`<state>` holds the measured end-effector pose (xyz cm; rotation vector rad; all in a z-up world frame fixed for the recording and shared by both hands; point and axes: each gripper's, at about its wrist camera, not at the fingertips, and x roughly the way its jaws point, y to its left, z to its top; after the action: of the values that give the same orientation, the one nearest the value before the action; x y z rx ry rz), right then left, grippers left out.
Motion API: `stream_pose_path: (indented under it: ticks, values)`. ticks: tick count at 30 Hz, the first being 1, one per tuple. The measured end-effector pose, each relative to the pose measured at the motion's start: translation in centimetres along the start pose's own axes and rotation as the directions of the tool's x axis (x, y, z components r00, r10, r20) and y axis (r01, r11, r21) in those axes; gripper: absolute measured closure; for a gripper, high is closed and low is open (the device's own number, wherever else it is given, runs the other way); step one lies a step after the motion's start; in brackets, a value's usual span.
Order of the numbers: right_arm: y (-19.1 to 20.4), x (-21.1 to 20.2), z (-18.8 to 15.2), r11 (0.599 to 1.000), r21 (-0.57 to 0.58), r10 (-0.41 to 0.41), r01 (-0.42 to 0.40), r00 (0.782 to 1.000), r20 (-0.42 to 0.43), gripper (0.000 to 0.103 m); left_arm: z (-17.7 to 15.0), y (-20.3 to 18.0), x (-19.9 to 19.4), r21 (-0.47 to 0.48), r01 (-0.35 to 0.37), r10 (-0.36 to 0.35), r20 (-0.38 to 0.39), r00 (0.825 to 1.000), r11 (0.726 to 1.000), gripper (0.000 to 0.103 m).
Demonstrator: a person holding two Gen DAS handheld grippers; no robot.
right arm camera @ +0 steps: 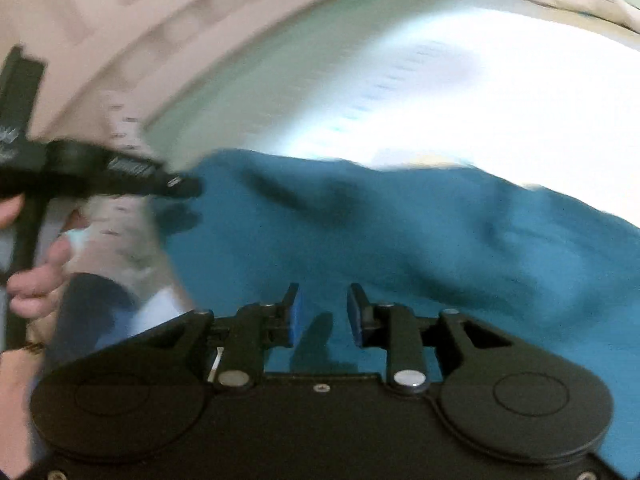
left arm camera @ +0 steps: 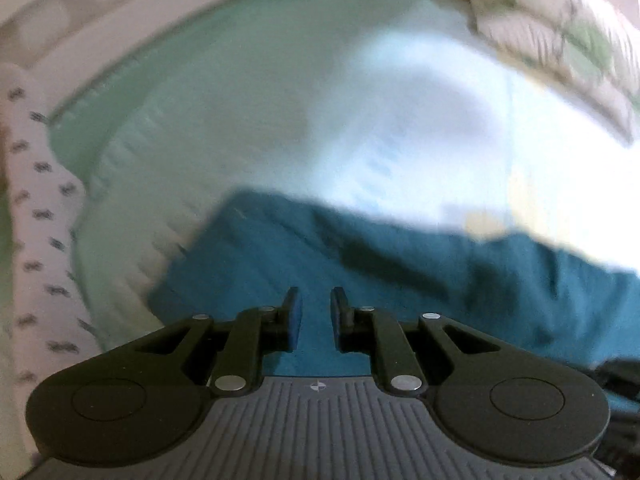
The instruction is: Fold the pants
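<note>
A big bed (left arm camera: 248, 92) with a pale green cover fills both views. It is blurry, and the far right part is washed out by bright light, so nothing can be made out there. A soft pillow or blanket (left arm camera: 560, 40) sits at the far right corner, too smeared to tell which. A white cloth with small dark marks (left arm camera: 40, 220) hangs along the left edge of the bed.

The teal pants (right arm camera: 400, 248) lie on the bed, spread wide and wrinkled. Their right end is cut off by the picture edge.

The left tool (left arm camera: 316, 312) hangs over the left end of the pants with a small gap between its blue pads, holding nothing. The right tool (right arm camera: 324, 312) hangs over the middle of the pants, spread a bit wider, also holding nothing.

A hand (right arm camera: 36, 276) shows at the left edge of the right view, partly cut off.
</note>
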<state>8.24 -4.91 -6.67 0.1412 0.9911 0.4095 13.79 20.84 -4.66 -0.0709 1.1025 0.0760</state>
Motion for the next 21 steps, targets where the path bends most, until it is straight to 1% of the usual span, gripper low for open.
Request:
stream_pose_path:
  ticks: [2, 4, 5, 6, 7, 9, 11, 13, 15, 17, 18, 19, 20, 21]
  values:
    - [-1.2, 0.3, -1.4, 0.999, 0.001, -0.045, 0.045, 0.998, -0.04, 0.066, -1.2, -0.9, 1.5, 0.022, -0.011, 0.012, -0.05, 0.999, 1.0, 0.088]
    - [-1.8, 0.7, -2.9, 0.998, -0.006, -0.071, 0.07, 0.993, -0.093, 0.066, -2.6, -1.2, 2.7, 0.039, -0.012, 0.016, -0.104, 0.994, 0.999, 0.088]
    - [-2.0, 0.9, -3.5, 0.998, -0.01, -0.069, 0.068, 0.991, -0.111, 0.066, -3.4, -1.3, 3.1, 0.046, -0.004, 0.01, -0.133, 0.991, 0.999, 0.088]
    - [-1.9, 0.5, -4.0, 0.998, -0.023, -0.056, 0.054, 0.993, -0.101, 0.066, -4.1, -1.3, 3.3, 0.054, 0.002, 0.005, -0.139, 0.99, 0.999, 0.088]
    - [-1.8, 0.3, -4.1, 0.998, -0.043, -0.05, 0.045, 0.992, -0.114, 0.066, -4.6, -1.4, 2.9, 0.075, -0.003, 0.011, -0.116, 0.993, 0.997, 0.088]
    - [-2.1, 0.1, -3.2, 0.998, -0.052, -0.032, 0.025, 0.99, -0.14, 0.066, -4.5, -1.6, 2.5, 0.1, -0.012, 0.026, -0.139, 0.99, 0.995, 0.088]
    - [-3.2, -1.3, -1.6, 1.0, -0.017, -0.004, 0.003, 0.997, -0.083, 0.066, -3.6, -1.7, 1.7, 0.081, -0.009, 0.019, -0.123, 0.992, 0.997, 0.088]
    - [-4.1, -2.3, 0.8, 1.0, 0.021, 0.009, -0.009, 1.0, -0.005, 0.066, -2.4, -2.2, 0.8, 0.062, -0.004, 0.008, -0.071, 0.997, 0.998, 0.088]
    - [-4.8, -2.1, 3.3, 0.999, 0.035, -0.003, 0.001, 0.999, 0.042, 0.066, -0.8, -2.8, 0.4, 0.056, -0.011, 0.012, -0.019, 1.0, 0.998, 0.088]
    - [-5.3, -1.8, 5.8, 0.999, 0.024, -0.029, 0.027, 0.996, 0.088, 0.065, 0.5, -3.5, 0.8, 0.058, -0.031, 0.03, 0.008, 1.0, 0.998, 0.088]
    - [-5.5, -1.4, 6.4, 0.999, 0.014, -0.042, 0.041, 0.994, 0.104, 0.065, 0.9, -3.8, 1.2, 0.059, -0.035, 0.035, 0.013, 0.999, 0.998, 0.088]
    - [-5.6, -0.8, 7.3, 0.999, 0.008, -0.052, 0.052, 0.992, 0.112, 0.061, 1.1, -4.1, 1.8, 0.06, -0.036, 0.035, 0.01, 0.999, 0.998, 0.088]
    - [-5.8, -0.1, 8.2, 0.998, 0.002, -0.056, 0.056, 0.993, 0.107, 0.055, 1.3, -4.4, 2.6, 0.059, -0.038, 0.038, -0.006, 0.999, 0.998, 0.088]
    - [-5.9, 0.6, 8.8, 0.998, -0.003, -0.058, 0.059, 0.993, 0.101, 0.053, 1.2, -4.4, 3.5, 0.061, -0.04, 0.042, -0.025, 0.999, 0.997, 0.088]
